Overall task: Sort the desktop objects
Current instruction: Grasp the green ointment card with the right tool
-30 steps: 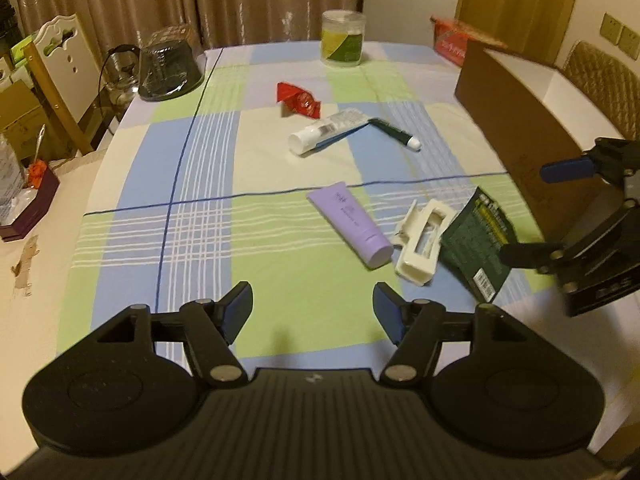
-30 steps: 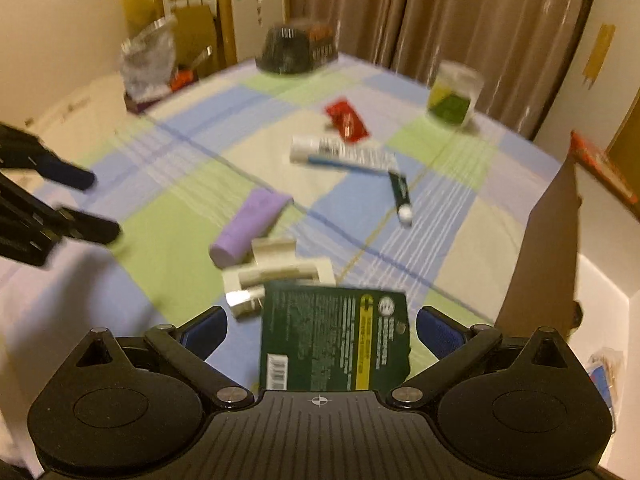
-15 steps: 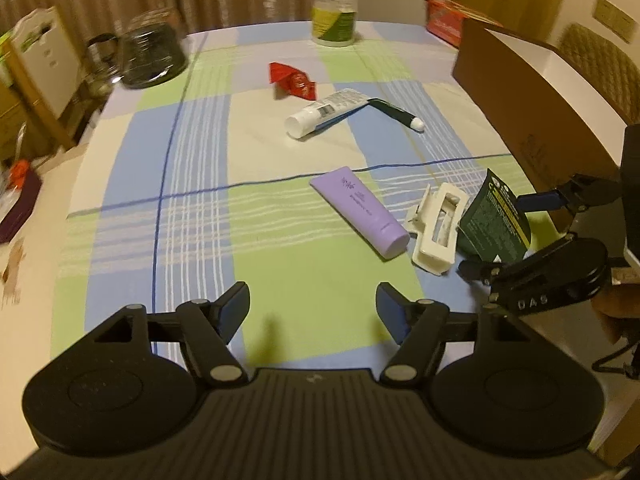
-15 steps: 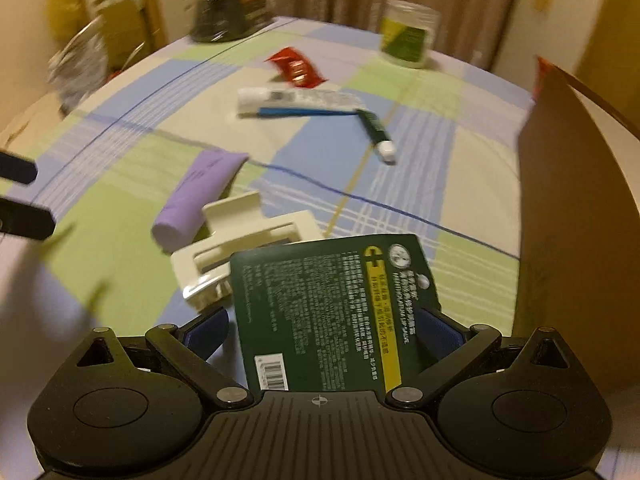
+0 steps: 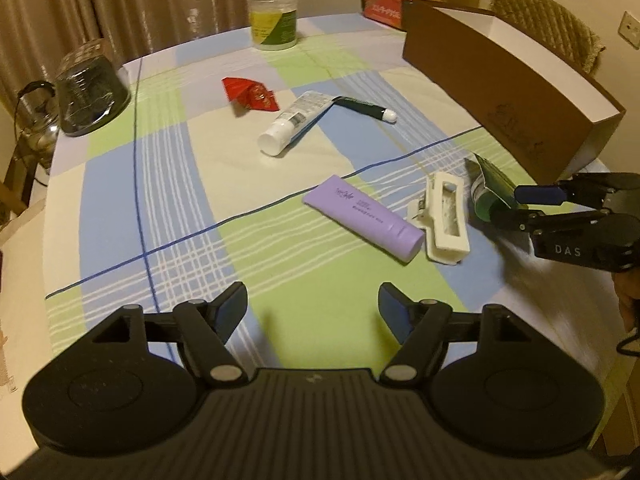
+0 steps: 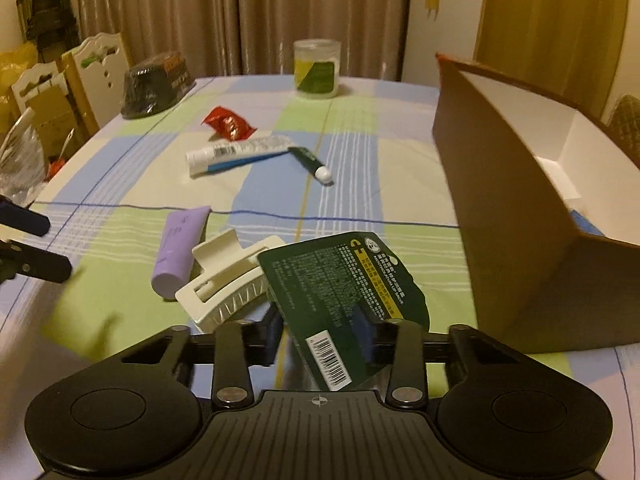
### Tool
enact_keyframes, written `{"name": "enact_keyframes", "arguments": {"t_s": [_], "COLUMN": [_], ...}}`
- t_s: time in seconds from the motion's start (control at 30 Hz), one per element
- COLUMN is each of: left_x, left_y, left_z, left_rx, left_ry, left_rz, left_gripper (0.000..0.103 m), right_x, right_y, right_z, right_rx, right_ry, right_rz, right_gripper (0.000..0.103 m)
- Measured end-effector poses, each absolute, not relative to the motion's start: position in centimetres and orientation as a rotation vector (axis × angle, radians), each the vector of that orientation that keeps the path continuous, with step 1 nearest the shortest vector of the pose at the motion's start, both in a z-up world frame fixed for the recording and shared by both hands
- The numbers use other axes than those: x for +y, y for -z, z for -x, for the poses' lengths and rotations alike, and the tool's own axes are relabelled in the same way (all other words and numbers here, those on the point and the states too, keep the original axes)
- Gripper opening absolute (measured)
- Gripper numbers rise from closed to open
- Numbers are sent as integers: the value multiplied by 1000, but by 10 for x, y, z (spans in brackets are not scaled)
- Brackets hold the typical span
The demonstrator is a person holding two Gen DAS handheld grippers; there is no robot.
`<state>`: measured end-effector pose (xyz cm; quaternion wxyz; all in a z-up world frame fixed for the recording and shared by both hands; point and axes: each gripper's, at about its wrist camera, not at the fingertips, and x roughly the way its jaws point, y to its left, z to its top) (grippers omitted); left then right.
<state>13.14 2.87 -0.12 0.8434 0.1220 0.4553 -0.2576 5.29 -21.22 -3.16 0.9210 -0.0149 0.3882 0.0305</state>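
Note:
A dark green printed packet (image 6: 344,280) stands tilted between the pads of my right gripper (image 6: 318,334), whose jaws are closing and press on its lower part. In the left wrist view the same packet (image 5: 494,184) looks bent in the right gripper (image 5: 508,206), near the brown box. A cream hair clip (image 5: 446,216) and a purple tube (image 5: 360,216) lie side by side just left of it. My left gripper (image 5: 312,308) hovers over the checked cloth in front of them, jaws opening, nothing between them.
A white tube (image 5: 294,120), a green pen-like tube with a white cap (image 5: 366,108) and a red wrapper (image 5: 250,94) lie mid-table. An open brown box (image 5: 500,80) stands along the right edge. A lidded jar (image 5: 273,20) and a dark container (image 5: 90,96) sit at the back.
My right gripper's jaws have closed from wide onto the green packet and tipped it up off the cloth. My left gripper has drifted closer to the purple tube and the clip.

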Motion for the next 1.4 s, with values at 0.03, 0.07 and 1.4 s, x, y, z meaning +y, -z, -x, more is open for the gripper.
{"name": "enact_keyframes", "arguments": {"t_s": [0.03, 0.07, 1.4], "left_x": [28, 25, -89], "left_y": [1, 1, 8], "left_z": [-132, -131, -115], "left_rx": [960, 960, 926], "left_ry": [552, 562, 785], "left_rz": [-256, -255, -320], "left_gripper": [69, 69, 69], "right_x": [-214, -216, -328], "right_y": [29, 27, 17], "right_z": [-50, -47, 27], "right_rx": [786, 773, 848], "right_ry": [-57, -49, 64], "right_rz": [22, 9, -222], "right_gripper": [27, 23, 93]}}
